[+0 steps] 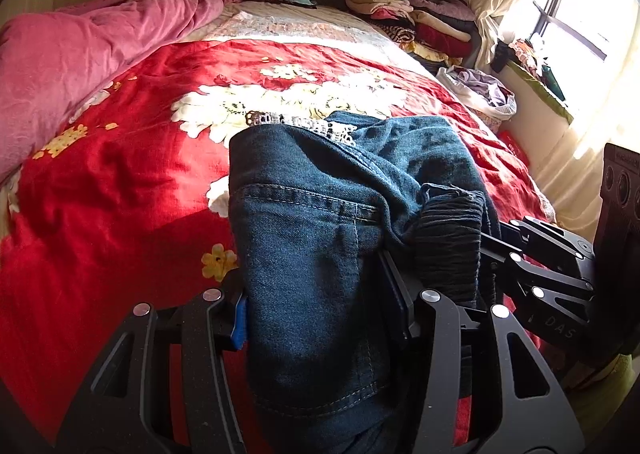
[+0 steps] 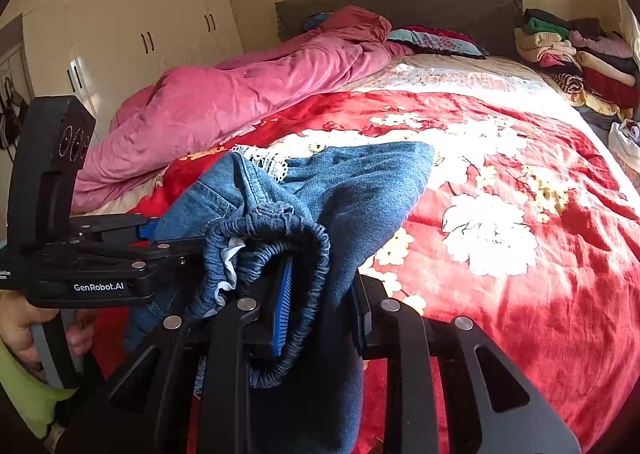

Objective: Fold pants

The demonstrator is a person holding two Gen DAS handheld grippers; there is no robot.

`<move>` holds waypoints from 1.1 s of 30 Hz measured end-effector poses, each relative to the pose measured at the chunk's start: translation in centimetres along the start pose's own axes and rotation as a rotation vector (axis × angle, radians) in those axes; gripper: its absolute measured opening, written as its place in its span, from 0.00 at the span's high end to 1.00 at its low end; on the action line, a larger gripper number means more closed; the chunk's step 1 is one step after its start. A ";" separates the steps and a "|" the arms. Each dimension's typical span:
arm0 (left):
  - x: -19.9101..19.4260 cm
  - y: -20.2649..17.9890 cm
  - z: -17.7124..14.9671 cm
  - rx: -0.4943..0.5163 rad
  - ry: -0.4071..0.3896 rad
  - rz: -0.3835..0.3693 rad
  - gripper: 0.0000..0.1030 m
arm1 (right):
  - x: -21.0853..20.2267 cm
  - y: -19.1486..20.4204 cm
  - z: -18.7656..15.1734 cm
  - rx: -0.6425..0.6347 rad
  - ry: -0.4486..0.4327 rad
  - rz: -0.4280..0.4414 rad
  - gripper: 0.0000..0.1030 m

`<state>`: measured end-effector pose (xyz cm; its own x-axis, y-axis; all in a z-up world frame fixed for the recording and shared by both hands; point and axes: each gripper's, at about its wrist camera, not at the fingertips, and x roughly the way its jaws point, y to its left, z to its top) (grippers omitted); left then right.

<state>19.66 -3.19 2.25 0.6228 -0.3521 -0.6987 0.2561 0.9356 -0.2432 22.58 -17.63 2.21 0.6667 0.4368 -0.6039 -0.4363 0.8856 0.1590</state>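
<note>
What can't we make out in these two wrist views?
- Blue denim pants: legs and hems cut off by the bottom edge, left wrist view.
- Left gripper: inner pad faces hidden by the denim.
- Right gripper: right pad buried under the elastic waistband, right wrist view.
- Clothes stack: single items too small.
- Window: blown out by glare.

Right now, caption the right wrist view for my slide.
Right tongs grip the jeans by the waistband above the red bedspread.

Black left gripper [image 2: 160, 238] marked GenRobot.AI, blue pads [image 2: 282, 306], lime-green sleeve [image 2: 24, 386]
</note>
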 end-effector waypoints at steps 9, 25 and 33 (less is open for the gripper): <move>2.1 0.9 0.3 -0.007 0.024 0.009 0.58 | 2.2 -0.9 0.4 0.016 0.031 -0.012 0.77; 5.2 3.1 -1.9 -0.041 0.079 0.028 0.49 | 6.0 -4.1 -2.7 0.149 0.185 -0.104 0.61; 4.2 3.0 -1.8 -0.043 0.066 0.038 0.43 | 4.8 -3.7 -2.3 0.144 0.169 -0.145 0.48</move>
<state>21.71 -1.77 -2.66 0.5806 -0.3155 -0.7506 0.2003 0.9489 -0.2439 26.01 -19.20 -3.02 0.6003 0.2821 -0.7484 -0.2451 0.9556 0.1636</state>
